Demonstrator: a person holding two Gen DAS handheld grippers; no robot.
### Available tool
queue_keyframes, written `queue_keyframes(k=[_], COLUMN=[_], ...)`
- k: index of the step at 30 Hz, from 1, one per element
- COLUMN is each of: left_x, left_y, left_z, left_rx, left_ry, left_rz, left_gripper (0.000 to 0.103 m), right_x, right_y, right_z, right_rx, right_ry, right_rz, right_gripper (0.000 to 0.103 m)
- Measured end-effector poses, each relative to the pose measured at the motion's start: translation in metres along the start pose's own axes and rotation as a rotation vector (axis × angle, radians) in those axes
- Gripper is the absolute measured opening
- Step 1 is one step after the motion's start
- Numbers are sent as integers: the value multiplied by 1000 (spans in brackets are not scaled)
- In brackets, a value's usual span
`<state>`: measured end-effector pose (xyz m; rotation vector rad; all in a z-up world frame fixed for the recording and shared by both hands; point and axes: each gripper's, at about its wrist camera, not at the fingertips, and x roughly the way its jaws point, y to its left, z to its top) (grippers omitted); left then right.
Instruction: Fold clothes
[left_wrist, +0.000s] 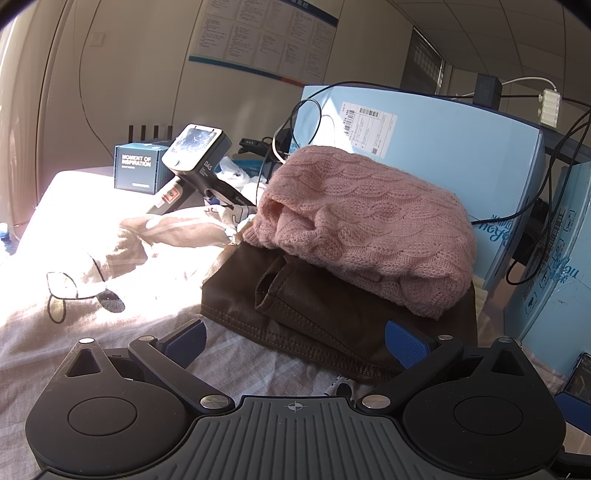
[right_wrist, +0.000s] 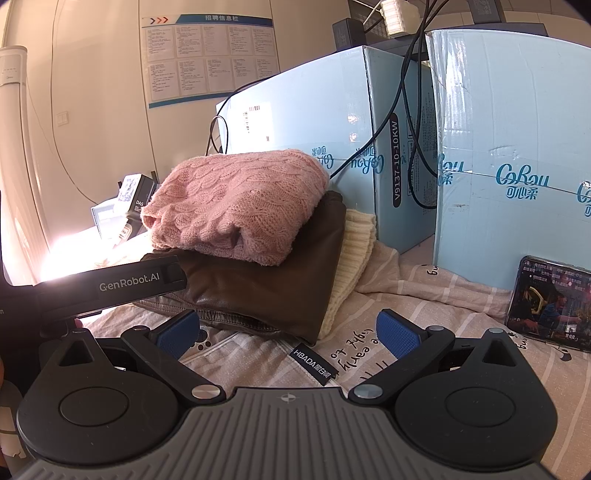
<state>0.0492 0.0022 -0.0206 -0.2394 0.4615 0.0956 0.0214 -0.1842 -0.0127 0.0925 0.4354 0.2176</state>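
Where the left gripper (left_wrist: 293, 341) hangs wide and empty over the striped sheet (left_wrist: 236, 362), a folded pink sweater (left_wrist: 365, 221) lies on a brown leather garment (left_wrist: 325, 310). From the right gripper (right_wrist: 288, 334) (also wide, empty), that stack sits against blue boxes (right_wrist: 498, 147).

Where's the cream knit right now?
Right wrist view, centre: the cream knit is at the bottom of the stack, under the brown leather garment, beside the blue box.
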Motion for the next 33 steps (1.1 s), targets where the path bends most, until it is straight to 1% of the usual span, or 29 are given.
queue_keyframes(k=[33], left_x=[-2], left_y=[-1], left_z=[-1], left_rx=[8], left_ry=[-17], left_rz=[2], left_gripper=[103], right_x=[1], right_y=[0], right_z=[0], right_rx=[-1], right_ry=[2], right_rz=[0], right_gripper=[103])
